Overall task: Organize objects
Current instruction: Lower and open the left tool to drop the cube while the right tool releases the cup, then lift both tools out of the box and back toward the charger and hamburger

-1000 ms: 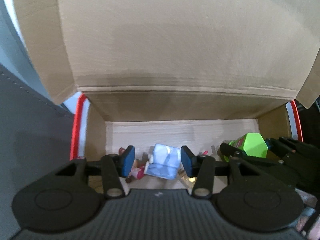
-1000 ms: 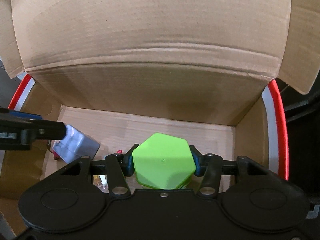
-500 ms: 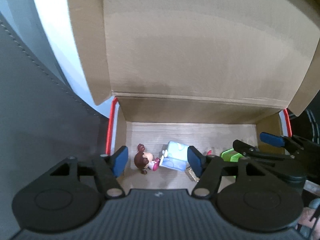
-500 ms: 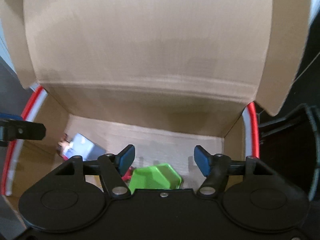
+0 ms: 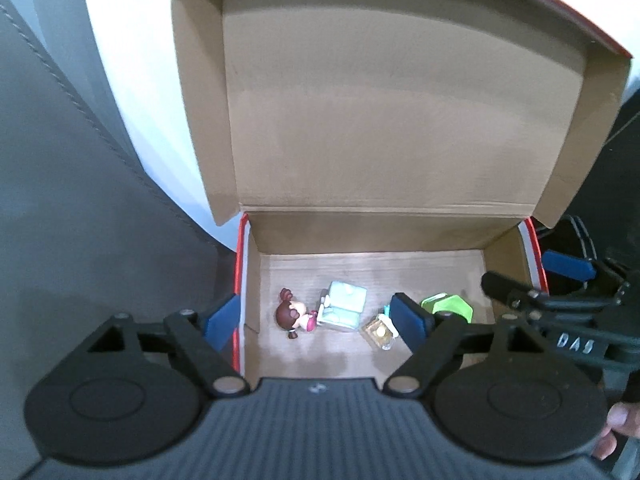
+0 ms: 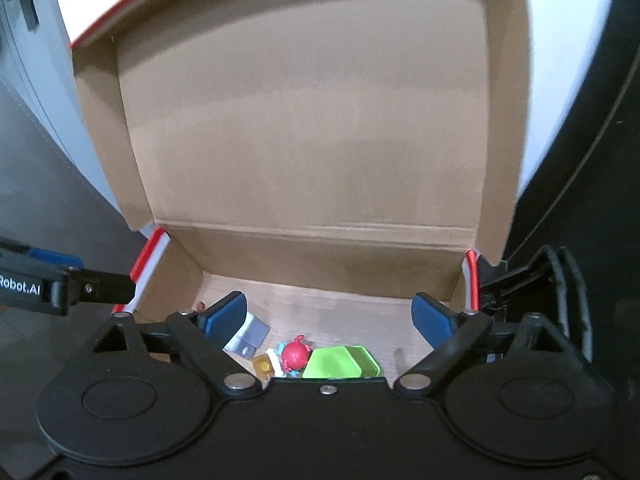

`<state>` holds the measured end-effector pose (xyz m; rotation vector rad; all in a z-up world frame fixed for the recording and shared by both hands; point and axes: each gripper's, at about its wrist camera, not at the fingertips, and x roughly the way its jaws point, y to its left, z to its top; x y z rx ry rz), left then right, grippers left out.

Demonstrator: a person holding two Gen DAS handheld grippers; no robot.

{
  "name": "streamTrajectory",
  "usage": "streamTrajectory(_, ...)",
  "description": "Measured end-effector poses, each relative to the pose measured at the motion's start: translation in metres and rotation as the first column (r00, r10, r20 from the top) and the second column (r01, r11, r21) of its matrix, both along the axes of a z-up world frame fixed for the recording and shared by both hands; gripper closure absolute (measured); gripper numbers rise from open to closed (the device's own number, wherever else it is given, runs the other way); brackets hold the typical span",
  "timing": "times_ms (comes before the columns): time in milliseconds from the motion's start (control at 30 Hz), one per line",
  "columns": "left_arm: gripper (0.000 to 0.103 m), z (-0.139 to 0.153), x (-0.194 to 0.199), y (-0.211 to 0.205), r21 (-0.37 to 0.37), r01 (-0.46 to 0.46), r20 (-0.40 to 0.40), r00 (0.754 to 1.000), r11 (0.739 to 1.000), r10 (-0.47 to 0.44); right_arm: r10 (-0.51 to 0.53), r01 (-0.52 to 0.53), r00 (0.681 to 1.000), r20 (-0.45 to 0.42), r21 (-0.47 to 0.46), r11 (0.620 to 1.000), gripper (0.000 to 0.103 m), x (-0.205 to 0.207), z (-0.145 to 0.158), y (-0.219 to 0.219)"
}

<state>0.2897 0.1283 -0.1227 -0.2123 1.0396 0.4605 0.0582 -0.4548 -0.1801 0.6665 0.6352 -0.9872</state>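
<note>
An open cardboard box (image 5: 372, 272) with red-edged walls holds small things on its floor: a brown-haired doll (image 5: 294, 314), a pale blue block (image 5: 344, 306), a small amber bottle (image 5: 379, 331) and a green hexagonal container (image 5: 450, 305). My left gripper (image 5: 318, 318) is open and empty above the box. In the right wrist view the box (image 6: 328, 304) shows the green container (image 6: 342, 362), a red figure (image 6: 295, 355), the amber bottle (image 6: 263, 366) and the blue block (image 6: 248, 334). My right gripper (image 6: 334, 318) is open and empty above them.
The box lid (image 5: 384, 112) stands upright behind the floor. A grey cushioned surface (image 5: 80, 200) lies left of the box. The right gripper's arm (image 5: 560, 300) reaches over the box's right wall. Dark gear (image 6: 560, 280) sits right of the box.
My right gripper opened and let go of the green container, which now lies on the box floor. Both grippers rose and drew back from the box. The left gripper opened wider.
</note>
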Motion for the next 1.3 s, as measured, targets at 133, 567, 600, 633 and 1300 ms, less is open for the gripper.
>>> streamTrajectory(133,0.017,0.013,-0.014,-0.006,0.02,0.015,0.022,1.0,1.0,-0.016,-0.029,0.029,0.999,0.042,-0.004,1.0,0.008,-0.015,0.016,0.009)
streamTrajectory(567,0.0,0.062,-0.068,-0.026,0.028,0.081,0.097,0.992,0.996,-0.083,-0.055,0.058,0.995,0.087,-0.037,0.998,0.0,-0.041,0.061,0.056)
streamTrajectory(600,0.0,0.065,-0.072,-0.027,0.023,0.08,0.106,0.991,0.997,-0.082,-0.053,0.057,0.994,0.093,-0.039,0.998,0.0,-0.041,0.063,0.061)
streamTrajectory(633,0.0,0.069,-0.075,-0.028,0.018,0.08,0.116,0.99,0.997,-0.081,-0.051,0.055,0.994,0.099,-0.042,0.998,0.0,-0.044,0.068,0.065)
streamTrajectory(1300,0.0,0.113,-0.154,-0.056,-0.019,0.263,0.224,0.941,0.965,-0.252,-0.081,0.088,0.993,0.081,-0.098,0.991,0.0,-0.064,0.143,0.16)
